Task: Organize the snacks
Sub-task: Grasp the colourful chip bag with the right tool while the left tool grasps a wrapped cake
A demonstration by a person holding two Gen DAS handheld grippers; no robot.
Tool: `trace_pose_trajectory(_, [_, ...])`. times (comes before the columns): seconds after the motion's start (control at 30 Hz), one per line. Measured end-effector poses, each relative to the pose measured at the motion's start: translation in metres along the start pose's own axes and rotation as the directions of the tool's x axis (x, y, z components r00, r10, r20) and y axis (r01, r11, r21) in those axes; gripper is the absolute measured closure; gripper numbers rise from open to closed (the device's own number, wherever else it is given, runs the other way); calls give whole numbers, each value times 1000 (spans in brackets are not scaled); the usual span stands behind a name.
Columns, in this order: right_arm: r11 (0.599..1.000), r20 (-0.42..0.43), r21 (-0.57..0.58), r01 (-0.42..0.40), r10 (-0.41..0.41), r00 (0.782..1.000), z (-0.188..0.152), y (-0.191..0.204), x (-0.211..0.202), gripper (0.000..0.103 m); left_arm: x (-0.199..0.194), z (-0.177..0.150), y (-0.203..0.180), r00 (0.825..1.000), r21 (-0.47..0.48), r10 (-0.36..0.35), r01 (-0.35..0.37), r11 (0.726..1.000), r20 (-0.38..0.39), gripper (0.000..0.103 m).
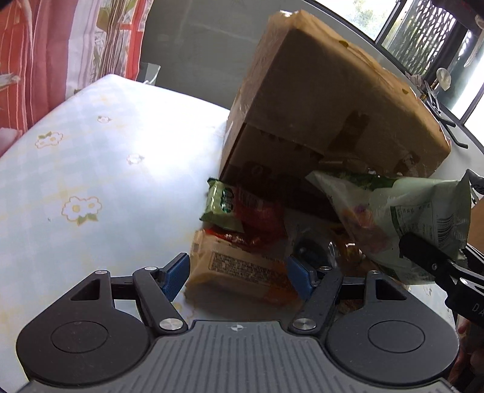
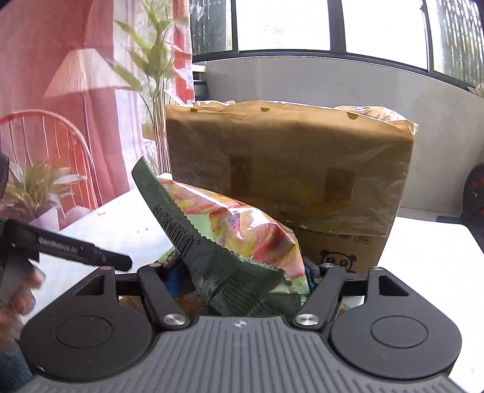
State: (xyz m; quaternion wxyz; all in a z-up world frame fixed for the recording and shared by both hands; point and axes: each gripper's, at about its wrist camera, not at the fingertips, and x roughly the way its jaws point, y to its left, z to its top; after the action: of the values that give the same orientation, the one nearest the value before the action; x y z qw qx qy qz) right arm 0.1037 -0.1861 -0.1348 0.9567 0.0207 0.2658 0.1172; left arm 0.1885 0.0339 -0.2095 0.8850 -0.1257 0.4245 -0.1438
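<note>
Cardboard dominates both views: a brown carton [image 1: 326, 99] stands on the pale floral surface [image 1: 90, 169], its upper part wrapped in glossy tape or film, a panda mark printed low on the side seen from the right wrist. It walls off the far side of the snack pile.

Left claw [image 1: 239, 273]: spread wide, blue pads [image 1: 174, 273] on either side of a tan and orange snack packet [image 1: 242, 269] lying flat on the surface. Whether the pads touch the packet cannot be told; nothing is clamped. Just beyond lie a small green packet [image 1: 220, 208] and a red packet [image 1: 260, 211], both close against the foot of the carton. A clear, glossy wrapper [image 1: 311, 241] sits to the right of these.

Right claw [image 2: 242, 287]: its fingertips are hidden behind a light green snack bag [image 2: 242, 241], so the gap itself cannot be read in that view. In the left wrist view its black finger [image 1: 429, 263] pinches the bag's crimped edge, and the bag [image 1: 408, 217] hangs above the pile, clear of the surface and in front of the carton.

Background: red patterned curtain [image 2: 45, 121], a leafy plant [image 2: 154, 60] and windows [image 2: 284, 24] behind the carton.
</note>
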Motion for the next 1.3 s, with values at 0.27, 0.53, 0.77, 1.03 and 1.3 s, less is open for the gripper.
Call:
trace_pose_trajectory(0.27, [999,38,28,34,-35,999,1,-2,-15,33,27,-10,-10,997,-82,-25,18,996,-76,30])
trace_pose_trajectory(0.53, [992,67,91,90,-96,993,-3,-16,-25,33,45,4,-2,988,-105,149,-152,983,-38,29])
trace_pose_trajectory(0.77, [988,73,120,101,-111,991,-4,-24,-28,33,37,6,-10,965,-61,263,-263,963,-8,29])
trace_pose_trajectory(1.03, [986,74,126,109,-119,990,-4,-24,-31,33,41,-4,-24,944,30,329,-328,944,-19,32])
trace_pose_trajectory(1.3, [982,78,152,112,-125,989,-4,-28,-40,33,-1,-13,5,961,-4,275,-275,961,3,65])
